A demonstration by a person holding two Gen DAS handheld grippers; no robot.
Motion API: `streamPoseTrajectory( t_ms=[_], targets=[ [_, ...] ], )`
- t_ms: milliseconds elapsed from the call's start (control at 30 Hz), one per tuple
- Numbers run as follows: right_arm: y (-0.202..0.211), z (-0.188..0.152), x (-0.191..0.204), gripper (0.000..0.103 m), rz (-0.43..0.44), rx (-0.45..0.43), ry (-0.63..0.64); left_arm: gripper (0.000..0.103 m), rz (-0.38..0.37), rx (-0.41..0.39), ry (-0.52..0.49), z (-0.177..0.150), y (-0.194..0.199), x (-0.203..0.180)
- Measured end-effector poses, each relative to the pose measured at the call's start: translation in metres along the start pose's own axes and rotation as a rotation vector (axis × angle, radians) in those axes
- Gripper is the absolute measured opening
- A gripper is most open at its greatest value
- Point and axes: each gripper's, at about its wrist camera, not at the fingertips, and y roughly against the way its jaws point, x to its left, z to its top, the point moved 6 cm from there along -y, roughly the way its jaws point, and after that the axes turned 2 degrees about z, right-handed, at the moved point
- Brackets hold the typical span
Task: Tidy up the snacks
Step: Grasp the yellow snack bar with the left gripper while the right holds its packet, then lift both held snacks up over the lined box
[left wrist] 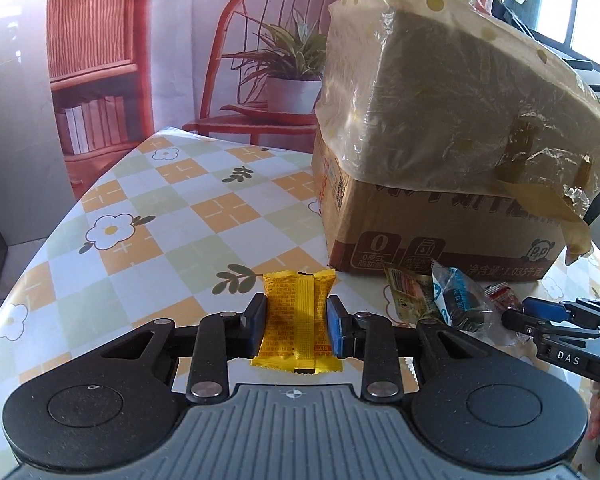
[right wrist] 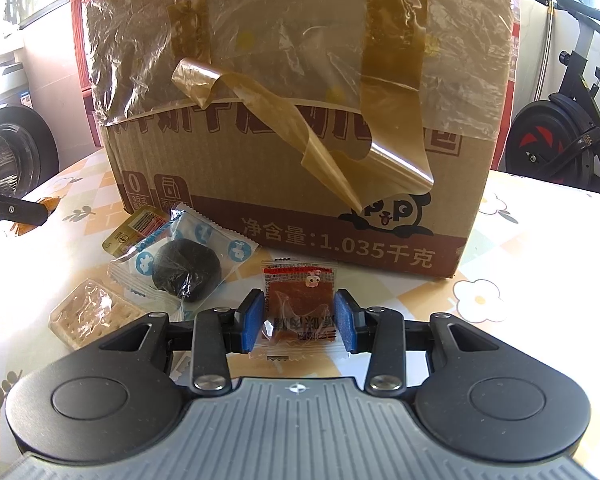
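Left wrist view shows our left gripper (left wrist: 296,318) with fingers closed on the sides of a yellow packet (left wrist: 298,316) just above the desk (left wrist: 172,216); our right gripper (right wrist: 299,320) has its fingers against a clear meat packet (right wrist: 298,304), though we cannot tell how firmly. Both look light, soft and crinkly, likely slippery, so mid-side holds suit them. A taped box (right wrist: 300,120) stands close ahead, with a dark cake packet (right wrist: 186,258) and cracker pack (right wrist: 88,314) beside.
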Motion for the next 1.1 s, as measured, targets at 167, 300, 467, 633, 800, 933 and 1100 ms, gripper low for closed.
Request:
streamPoseTrajectory(
  t_ms=[167,300,467,633,800,933,1100],
  targets=[
    [0.019,0.002,-0.001,0.041,0.009,-0.032,-0.025,0.033,-0.023,-0.034,0.001,0.002,0.02,-0.013],
    [0.041,-0.001,0.002,0.041,0.034,-0.05,-0.023,0.033,-0.028,-0.043,0.007,0.003,0.027,-0.018],
    [0.066,0.003,0.016,0.041,0.073,-0.091,0.009,0.033,-0.041,-0.065,0.01,0.006,0.04,-0.024],
    [0.088,0.024,0.039,0.041,0.117,-0.181,0.074,0.033,-0.043,-0.123,-0.011,0.022,0.058,-0.031],
    [0.113,0.054,0.054,0.041,0.142,-0.301,0.121,0.033,-0.057,-0.209,-0.033,0.053,0.079,-0.04],
    [0.126,0.084,0.054,0.041,0.146,-0.387,0.116,0.033,-0.062,-0.267,-0.061,0.082,0.09,-0.05],
    [0.133,0.135,0.035,0.041,0.117,-0.465,0.087,0.033,-0.091,-0.35,-0.11,0.13,0.095,-0.075]
  ],
)
